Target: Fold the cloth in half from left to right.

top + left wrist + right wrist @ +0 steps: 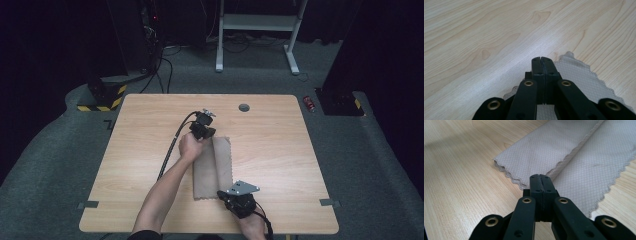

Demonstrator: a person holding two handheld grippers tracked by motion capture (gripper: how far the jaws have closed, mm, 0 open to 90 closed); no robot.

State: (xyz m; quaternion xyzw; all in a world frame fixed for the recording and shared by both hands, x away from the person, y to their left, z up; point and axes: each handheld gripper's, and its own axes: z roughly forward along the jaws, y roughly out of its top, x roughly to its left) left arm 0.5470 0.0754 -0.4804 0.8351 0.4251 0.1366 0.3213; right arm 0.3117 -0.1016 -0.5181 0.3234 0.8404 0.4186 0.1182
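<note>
- Cloth [214, 167], beige with scalloped edges, lies on the table [280, 150] just below the centre of the high view, its left part folded over the right so a lengthwise ridge runs down it.
- Left claw [204, 129] sits at the cloth's upper left corner in the high view, with the hand [190, 146] behind it and the forearm coming up from the bottom edge.
- In the left gripper view the claw [541, 58] has its jaws pressed together, tips meeting at mid-frame; cloth [579, 75] spreads beneath and to the lower right, and a sliver of it shows between the jaw bases (whether the tips pinch the fabric I cannot tell).
- Right claw [237, 200] rests at the cloth's lower right corner, near the bottom of the high view, with a grey three-cornered plate on top.
- In the right gripper view that claw [540, 177] is likewise closed tight, its tips over the scalloped near edge of the cloth [544, 147], which runs off toward the upper right; a pinch on the hem cannot be made out.
- Bare wood fills the left side of both gripper views.
- Grey round plug [244, 107] sits in the table's top near its far edge, above centre in the high view.
</note>
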